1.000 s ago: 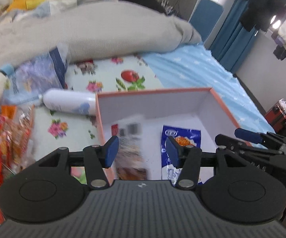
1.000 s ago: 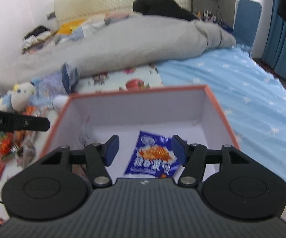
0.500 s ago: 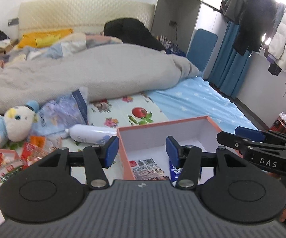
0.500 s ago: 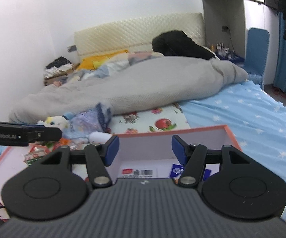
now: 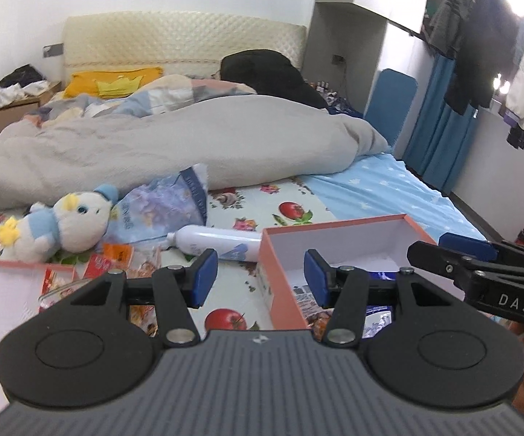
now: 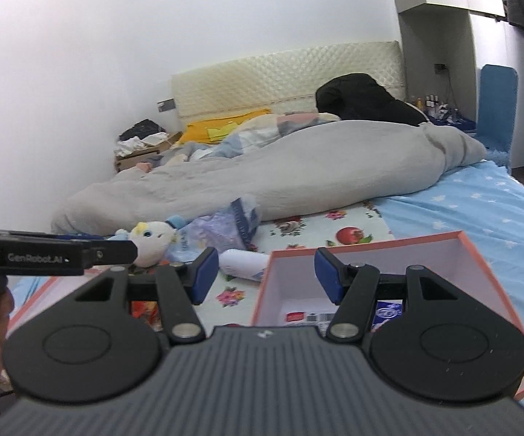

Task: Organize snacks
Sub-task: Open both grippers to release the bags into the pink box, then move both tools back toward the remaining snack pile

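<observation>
An orange box [image 5: 334, 223] with a white inside lies on the bed; its rim [image 6: 371, 243] also shows in the right wrist view. Inside lie a printed snack packet [image 5: 305, 298] and a blue packet [image 6: 389, 309]. Loose red and orange snacks [image 5: 116, 258] lie left of it, beside a second orange-edged box [image 5: 7, 265]. My left gripper [image 5: 260, 278] hangs open and empty above the box's left wall. Over the same box, my right gripper [image 6: 267, 276] is also open and empty. Each gripper shows in the other's view: right one [image 5: 480, 269], left one [image 6: 55, 254].
A white bottle [image 5: 218, 241] lies just behind the boxes, with a plush toy [image 5: 65, 225] and a bluish plastic bag [image 5: 164, 207] further back. A grey duvet [image 5: 189, 145] covers the far bed. Blue starred sheet [image 6: 480, 210] spreads to the right.
Both grippers have drawn back and risen away from the box and tilted up. The box and its packets now sit lower and smaller in both views. Jaws stayed the same width.
</observation>
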`<state>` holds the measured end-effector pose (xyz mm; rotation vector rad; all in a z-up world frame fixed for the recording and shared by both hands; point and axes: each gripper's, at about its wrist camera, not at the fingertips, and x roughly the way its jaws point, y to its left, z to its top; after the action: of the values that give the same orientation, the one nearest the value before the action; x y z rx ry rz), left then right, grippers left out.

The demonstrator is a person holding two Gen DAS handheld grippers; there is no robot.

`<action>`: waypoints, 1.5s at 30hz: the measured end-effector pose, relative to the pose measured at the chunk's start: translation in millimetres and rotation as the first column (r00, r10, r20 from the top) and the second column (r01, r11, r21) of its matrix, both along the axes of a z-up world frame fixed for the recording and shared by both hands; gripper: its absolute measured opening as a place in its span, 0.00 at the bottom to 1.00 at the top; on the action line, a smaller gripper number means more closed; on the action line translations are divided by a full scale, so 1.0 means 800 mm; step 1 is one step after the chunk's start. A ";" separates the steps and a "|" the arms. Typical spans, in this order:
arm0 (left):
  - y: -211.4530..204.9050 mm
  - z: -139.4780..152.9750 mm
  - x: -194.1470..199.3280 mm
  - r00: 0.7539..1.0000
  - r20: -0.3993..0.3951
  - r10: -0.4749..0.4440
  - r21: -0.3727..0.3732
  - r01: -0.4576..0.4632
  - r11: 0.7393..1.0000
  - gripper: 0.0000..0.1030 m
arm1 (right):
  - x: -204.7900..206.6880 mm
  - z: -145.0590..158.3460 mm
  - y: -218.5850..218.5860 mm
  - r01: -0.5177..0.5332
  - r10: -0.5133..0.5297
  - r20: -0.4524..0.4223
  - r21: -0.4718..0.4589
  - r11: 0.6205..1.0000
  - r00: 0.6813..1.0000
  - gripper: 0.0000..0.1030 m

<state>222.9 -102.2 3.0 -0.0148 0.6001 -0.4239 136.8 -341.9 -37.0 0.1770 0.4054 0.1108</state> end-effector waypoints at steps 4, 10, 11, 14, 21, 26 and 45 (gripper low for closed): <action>0.020 -0.007 -0.006 1.000 0.002 0.010 0.022 -0.010 1.000 0.57 | -0.004 -0.004 0.017 -0.010 0.010 -0.002 0.012 1.000 1.000 0.59; 0.052 -0.006 -0.012 0.999 0.012 0.037 0.032 -0.037 0.999 0.57 | -0.008 -0.003 0.041 -0.025 0.025 0.006 0.016 1.000 1.000 0.59; 0.056 -0.007 -0.013 0.999 0.008 0.043 0.026 -0.043 0.999 0.57 | -0.009 -0.003 0.044 -0.029 0.028 0.007 0.019 0.999 1.000 0.59; 0.072 -0.013 -0.020 0.998 -0.006 0.066 0.007 -0.066 0.998 0.57 | -0.010 -0.005 0.057 -0.040 0.040 0.002 0.018 0.999 0.999 0.59; 0.105 -0.040 -0.033 0.992 -0.057 0.112 -0.007 -0.113 0.994 0.57 | -0.013 -0.024 0.086 -0.089 0.089 -0.042 0.013 0.996 0.995 0.60; 0.122 -0.054 -0.042 0.988 -0.063 0.141 0.022 -0.140 0.990 0.57 | -0.018 -0.040 0.104 -0.114 0.116 -0.075 0.032 0.993 0.990 0.60; 0.186 -0.127 -0.053 0.960 -0.169 0.222 0.074 -0.213 0.974 0.57 | -0.031 -0.090 0.163 -0.188 0.183 -0.186 -0.009 0.982 0.965 0.60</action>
<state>180.8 46.5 -98.4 -0.0657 0.7764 -0.1928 112.1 -211.7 -109.2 0.1226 0.6076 0.2747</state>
